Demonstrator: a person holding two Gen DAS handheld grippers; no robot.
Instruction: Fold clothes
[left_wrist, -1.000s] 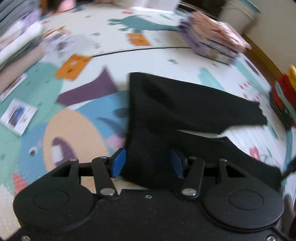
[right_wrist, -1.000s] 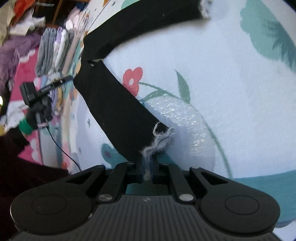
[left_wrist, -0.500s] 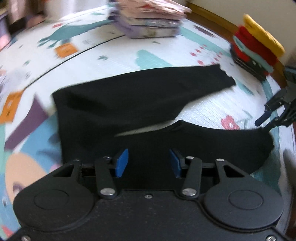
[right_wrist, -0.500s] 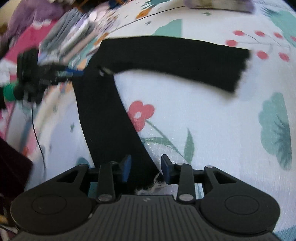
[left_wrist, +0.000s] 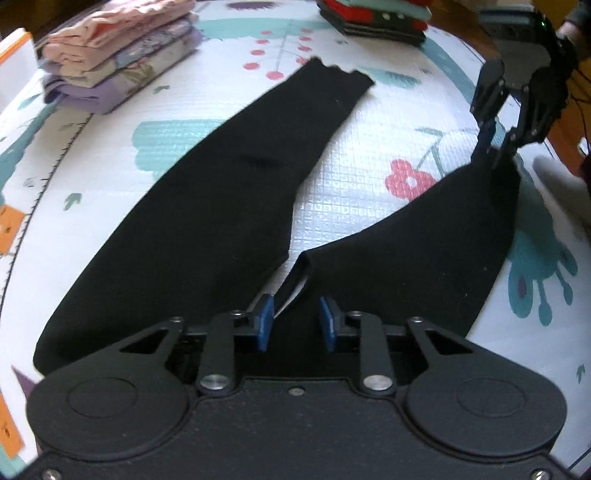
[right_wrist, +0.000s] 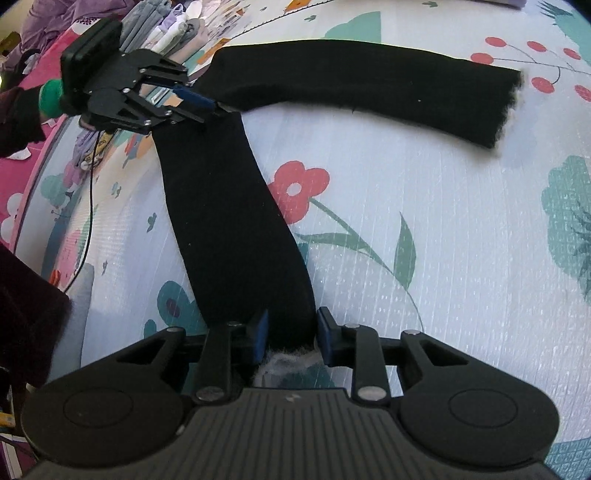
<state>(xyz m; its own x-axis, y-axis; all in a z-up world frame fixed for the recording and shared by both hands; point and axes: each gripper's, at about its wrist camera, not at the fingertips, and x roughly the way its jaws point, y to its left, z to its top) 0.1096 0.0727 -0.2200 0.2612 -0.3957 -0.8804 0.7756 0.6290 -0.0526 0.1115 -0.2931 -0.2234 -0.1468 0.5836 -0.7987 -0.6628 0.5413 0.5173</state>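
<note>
Both tools stand parted with nothing clamped: the left tool (left_wrist: 296, 322) straddles the crotch of the black trousers (left_wrist: 207, 206), the right tool (right_wrist: 290, 330) one frayed cuff. The trousers lie spread in a V on the play mat (right_wrist: 424, 206). To fold well, grip cloth deep between the pads, matching cuffs and edges.

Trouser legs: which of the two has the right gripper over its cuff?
The near leg, running from the left gripper to the right gripper; the far leg lies free.

One black trousers (left_wrist: 207, 206), two grippers (left_wrist: 297, 321) (right_wrist: 290, 328), three folded stacks (left_wrist: 118, 55).
</note>
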